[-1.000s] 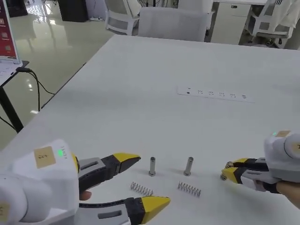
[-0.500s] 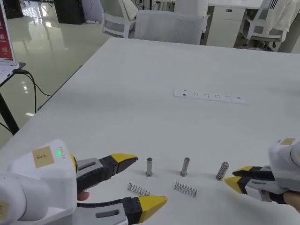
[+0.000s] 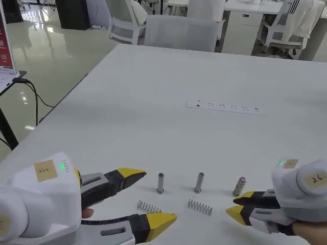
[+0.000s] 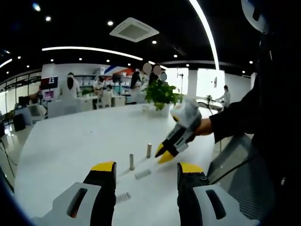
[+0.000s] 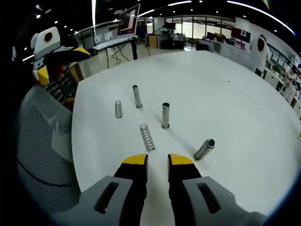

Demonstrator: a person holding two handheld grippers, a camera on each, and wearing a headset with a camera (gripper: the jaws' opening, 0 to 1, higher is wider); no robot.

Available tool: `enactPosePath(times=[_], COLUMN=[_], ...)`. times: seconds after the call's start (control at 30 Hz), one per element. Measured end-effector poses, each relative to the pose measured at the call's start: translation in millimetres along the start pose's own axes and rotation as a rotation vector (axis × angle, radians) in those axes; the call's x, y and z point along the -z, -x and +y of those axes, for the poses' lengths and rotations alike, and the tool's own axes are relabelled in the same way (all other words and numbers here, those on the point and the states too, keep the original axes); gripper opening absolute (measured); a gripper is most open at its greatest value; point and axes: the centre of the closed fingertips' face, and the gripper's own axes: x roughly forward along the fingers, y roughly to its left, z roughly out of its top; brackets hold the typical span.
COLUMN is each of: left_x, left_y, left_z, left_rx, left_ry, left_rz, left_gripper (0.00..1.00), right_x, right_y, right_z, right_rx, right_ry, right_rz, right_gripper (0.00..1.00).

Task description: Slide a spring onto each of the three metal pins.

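Head view: our left hand-held gripper (image 3: pixel 158 196) gapes empty; our right hand-held gripper (image 3: pixel 237 204) sits released beside the spring-sleeved pin (image 3: pixel 239 186).

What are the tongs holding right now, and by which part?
Nothing: the left tongs and the right tongs are both open and empty.

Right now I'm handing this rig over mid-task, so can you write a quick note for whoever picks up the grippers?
Left gripper: open, empty, held near the left pin.
Right gripper: jaws slightly apart, empty, just in front of the right pin.
Done: the right pin carries a spring.
Left to do: the left pin and the middle pin are bare. The left loose spring and the right loose spring lie on the table in front of them, one for each.
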Motion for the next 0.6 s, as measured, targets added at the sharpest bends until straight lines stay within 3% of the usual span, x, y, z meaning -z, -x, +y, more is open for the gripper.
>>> enactPosePath(times=[0.27, 0.6], left_x=[6.5, 12.4], left_y=[3.5, 3.1], left_z=[8.0, 10.4], left_rx=[-0.014, -0.013], left_ry=[-0.019, -0.016], left_rz=[0.028, 0.05], left_gripper=[0.47, 0.48], right_x=[-9.4, 1.0], right_y=[-23.7, -40.8], right_z=[10.6, 9.7], right_rx=[-0.046, -0.081], right_ry=[0.06, 0.101], right_rz=[0.026, 0.099], right_gripper=[0.14, 0.12])
